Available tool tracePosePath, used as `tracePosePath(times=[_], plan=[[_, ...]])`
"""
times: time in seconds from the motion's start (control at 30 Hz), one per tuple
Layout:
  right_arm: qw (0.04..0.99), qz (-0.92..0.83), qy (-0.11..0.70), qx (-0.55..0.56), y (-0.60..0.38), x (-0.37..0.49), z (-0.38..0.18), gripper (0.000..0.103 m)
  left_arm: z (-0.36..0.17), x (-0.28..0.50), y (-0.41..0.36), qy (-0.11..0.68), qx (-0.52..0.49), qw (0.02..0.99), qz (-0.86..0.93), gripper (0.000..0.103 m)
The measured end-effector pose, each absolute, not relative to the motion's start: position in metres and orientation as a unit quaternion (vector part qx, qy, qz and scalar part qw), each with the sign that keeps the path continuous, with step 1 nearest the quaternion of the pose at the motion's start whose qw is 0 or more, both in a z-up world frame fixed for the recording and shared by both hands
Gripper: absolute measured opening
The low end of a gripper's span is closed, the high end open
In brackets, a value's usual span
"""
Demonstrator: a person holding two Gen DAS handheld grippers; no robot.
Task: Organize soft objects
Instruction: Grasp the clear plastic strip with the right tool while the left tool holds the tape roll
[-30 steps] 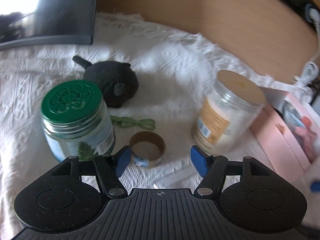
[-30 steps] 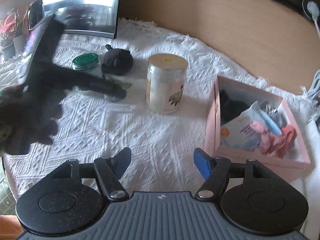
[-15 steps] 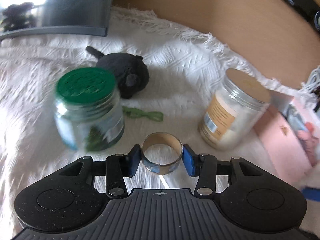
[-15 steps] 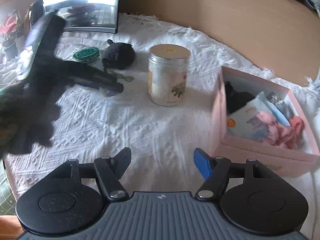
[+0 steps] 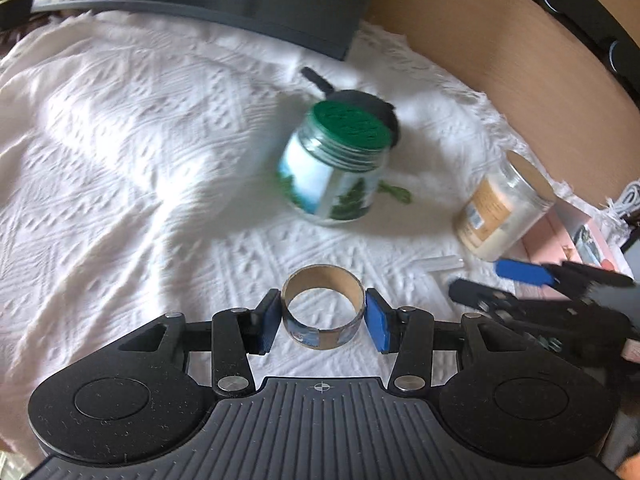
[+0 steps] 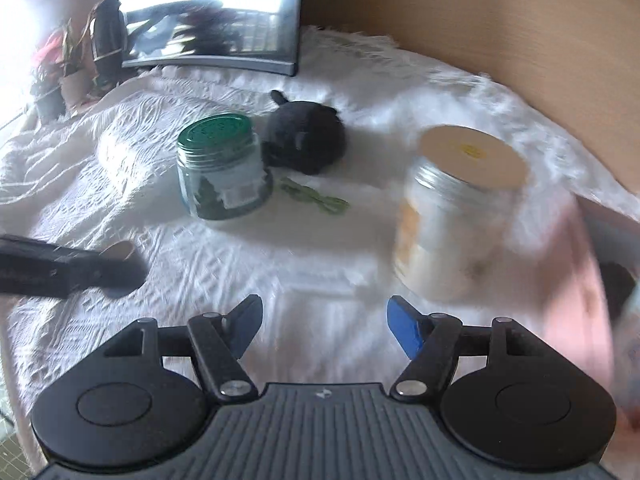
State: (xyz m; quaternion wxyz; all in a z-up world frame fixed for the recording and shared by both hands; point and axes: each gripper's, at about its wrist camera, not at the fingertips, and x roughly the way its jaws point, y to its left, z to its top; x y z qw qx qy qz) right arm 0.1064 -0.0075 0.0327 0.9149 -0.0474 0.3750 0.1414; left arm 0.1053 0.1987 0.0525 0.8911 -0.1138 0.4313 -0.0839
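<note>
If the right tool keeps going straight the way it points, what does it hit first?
Probably the white cloth just ahead, since the right tool is open, empty and angled downward. The clear strip lies roughly in that line; the tan-lidded jar sits off to its right. Depth is uncertain.

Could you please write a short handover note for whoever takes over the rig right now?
Left claw: shut on the cardboard tape ring, one pad on each side, over the white cloth.
Right claw: open and empty, above the cloth near the cream-lidded jar.
Things: the black plush toy lies behind the green-lidded jar, with a green ribbon beside it. The pink box sits at the right edge and already holds soft items; its contents are blurred.
Done: some items boxed.
Left: the plush and ribbon are still out, and the ring needs placing.
</note>
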Motion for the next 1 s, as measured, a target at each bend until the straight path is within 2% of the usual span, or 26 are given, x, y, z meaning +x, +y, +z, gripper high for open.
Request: tracePosePath(times=[0.27,0.3,0.33,0.37,0.4,0.47,0.5,0.63,0.73,0.77,0.8,0.87,1.0], plan=[[0.904,0.134,0.402,-0.054,0.018,0.137,0.011,0.068,0.065,0.108,0.205,0.411,-0.111,0.899,-0.106,0.050],[0.903,0.134,0.404,-0.052,0.017,0.137,0.012,0.060,0.068,0.108,0.203,0.405,-0.109,0.901,-0.110,0.050],[0.903,0.134,0.404,-0.052,0.016,0.136,0.015,0.057,0.073,0.110,0.201,0.397,-0.106,0.905,-0.115,0.050],[0.903,0.139,0.404,-0.051,0.016,0.136,0.018,0.040,0.078,0.112,0.198,0.387,-0.103,0.908,-0.120,0.050],[0.902,0.150,0.403,-0.047,0.015,0.134,0.024,0.028,0.085,0.116,0.195,0.377,-0.099,0.912,-0.126,0.050],[0.905,0.161,0.390,-0.055,0.016,0.131,0.041,0.016,0.097,0.126,0.190,0.359,-0.096,0.918,-0.139,0.050],[0.909,0.164,0.378,-0.062,0.017,0.128,0.050,0.015,0.104,0.132,0.188,0.350,-0.095,0.921,-0.143,0.050],[0.922,0.177,0.338,-0.066,0.007,0.119,0.081,0.015,0.125,0.149,0.181,0.321,-0.099,0.931,-0.144,0.050],[0.921,0.181,0.340,-0.061,-0.006,0.114,0.084,0.018,0.125,0.150,0.178,0.321,-0.094,0.933,-0.136,0.050],[0.920,0.181,0.343,-0.059,-0.010,0.111,0.082,0.029,0.121,0.148,0.178,0.327,-0.092,0.931,-0.135,0.050],[0.920,0.177,0.345,-0.060,-0.013,0.110,0.078,0.046,0.114,0.144,0.178,0.336,-0.090,0.928,-0.132,0.050],[0.921,0.163,0.349,-0.061,-0.018,0.106,0.067,0.063,0.097,0.137,0.181,0.356,-0.091,0.921,-0.125,0.050],[0.912,0.171,0.369,-0.054,-0.017,0.110,0.041,0.063,0.052,0.131,0.179,0.415,-0.088,0.898,-0.114,0.050]])
